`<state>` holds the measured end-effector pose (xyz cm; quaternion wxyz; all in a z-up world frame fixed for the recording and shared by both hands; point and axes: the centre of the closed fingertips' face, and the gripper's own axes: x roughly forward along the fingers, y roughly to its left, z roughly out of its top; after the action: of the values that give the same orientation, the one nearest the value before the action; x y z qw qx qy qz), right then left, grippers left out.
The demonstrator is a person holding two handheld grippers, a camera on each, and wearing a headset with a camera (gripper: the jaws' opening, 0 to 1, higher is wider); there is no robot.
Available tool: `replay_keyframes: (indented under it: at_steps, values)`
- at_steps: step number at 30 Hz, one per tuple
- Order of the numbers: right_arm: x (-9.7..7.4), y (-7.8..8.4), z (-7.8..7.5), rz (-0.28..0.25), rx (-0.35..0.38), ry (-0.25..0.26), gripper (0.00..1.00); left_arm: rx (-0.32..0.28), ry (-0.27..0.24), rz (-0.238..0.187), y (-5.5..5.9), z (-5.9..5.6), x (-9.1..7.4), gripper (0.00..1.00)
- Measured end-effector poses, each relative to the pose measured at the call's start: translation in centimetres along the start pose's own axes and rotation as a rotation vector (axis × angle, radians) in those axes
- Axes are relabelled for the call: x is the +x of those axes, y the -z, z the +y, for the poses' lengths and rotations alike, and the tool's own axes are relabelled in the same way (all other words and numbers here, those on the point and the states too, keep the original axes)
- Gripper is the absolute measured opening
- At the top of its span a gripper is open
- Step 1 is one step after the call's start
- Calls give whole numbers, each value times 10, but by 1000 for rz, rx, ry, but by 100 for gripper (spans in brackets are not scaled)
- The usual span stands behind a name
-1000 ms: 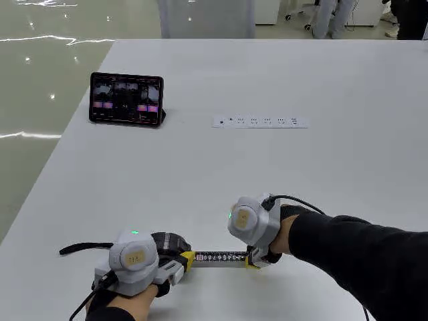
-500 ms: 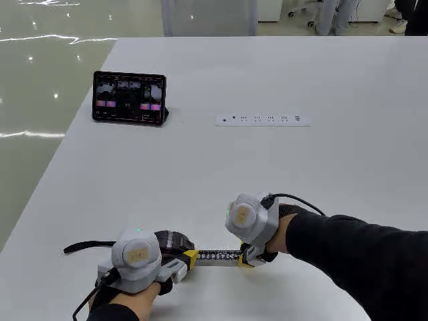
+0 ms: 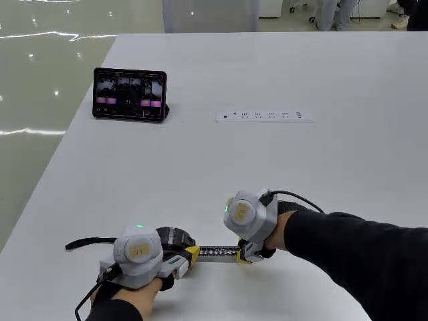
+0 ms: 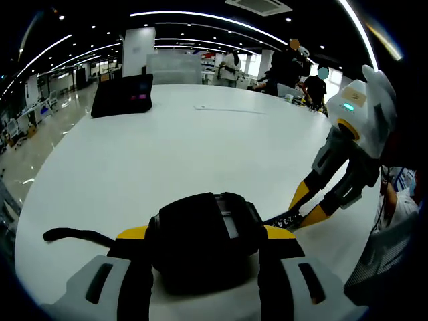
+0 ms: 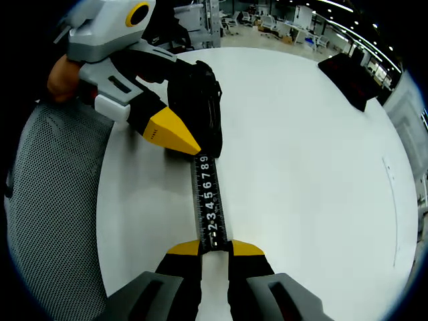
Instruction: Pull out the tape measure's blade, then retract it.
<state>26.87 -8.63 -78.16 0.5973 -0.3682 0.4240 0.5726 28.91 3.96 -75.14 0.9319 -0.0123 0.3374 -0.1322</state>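
Since the blade point(image 5: 208, 194) can only run out if its housing stays put, the left claw point(image 3: 185, 261) is clenched around the black tape measure case point(image 4: 200, 227), pinning it to the white counter point(image 3: 267, 174). Just right of the case, the right claw point(image 5: 215, 249) is closed on the blade's free end, one jaw on each side. A short numbered stretch of blade lies flat and taut between case and right claw. The case's strap point(image 3: 87, 242) trails off the side opposite the blade. I judge the pull to be barely under way.
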Motion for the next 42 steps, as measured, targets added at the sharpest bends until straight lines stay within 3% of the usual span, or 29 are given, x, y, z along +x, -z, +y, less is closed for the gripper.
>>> replay_keyframes:
  at_steps: [21,32,38,42]
  values:
    - [3,-9,-1,-30,69,4,10,8,-7,-7,-1,0,-1,62]
    - [2,-10,-1,-30,84,2,11,-78,-11,-2,-4,1,-4,62]
    - [2,-10,-1,-28,93,9,11,-54,-17,26,-3,1,-3,59]
    - [2,-10,-1,-32,90,8,10,-47,-6,18,-2,2,-5,58]
